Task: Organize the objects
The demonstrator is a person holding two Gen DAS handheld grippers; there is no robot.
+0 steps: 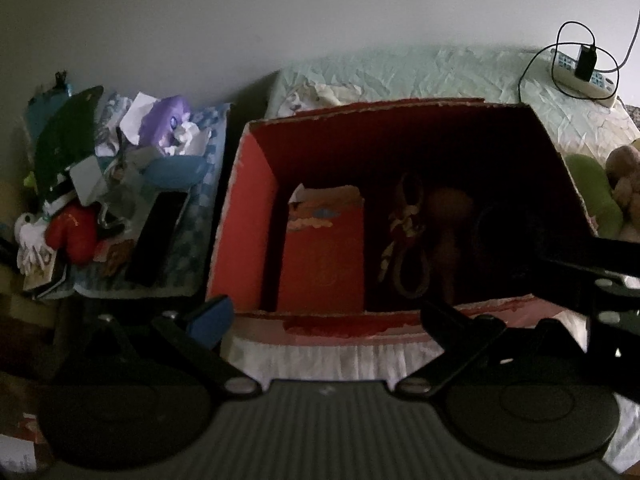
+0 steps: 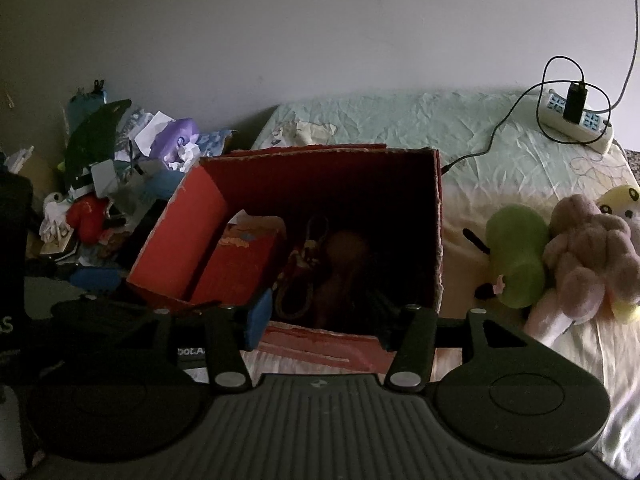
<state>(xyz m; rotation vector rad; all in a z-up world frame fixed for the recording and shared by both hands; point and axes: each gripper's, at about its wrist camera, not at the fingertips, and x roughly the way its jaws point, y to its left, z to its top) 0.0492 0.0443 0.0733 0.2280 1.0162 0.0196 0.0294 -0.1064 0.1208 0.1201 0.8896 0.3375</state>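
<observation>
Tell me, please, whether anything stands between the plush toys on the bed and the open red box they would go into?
Nothing visible does. The green plush and pink plush lie on bare sheet just right of the red box, whose top is open. The right gripper hangs open over the box's near edge.

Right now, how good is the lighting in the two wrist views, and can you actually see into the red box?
Left wrist view: dim overall; the red box has a lit left wall, but its right half sinks into shadow and the contents there are unreadable. Right wrist view: same gloom inside the box, though the plush toys on the bed show clearly. Both views: fisheye bending at the edges, dark corners.
</observation>
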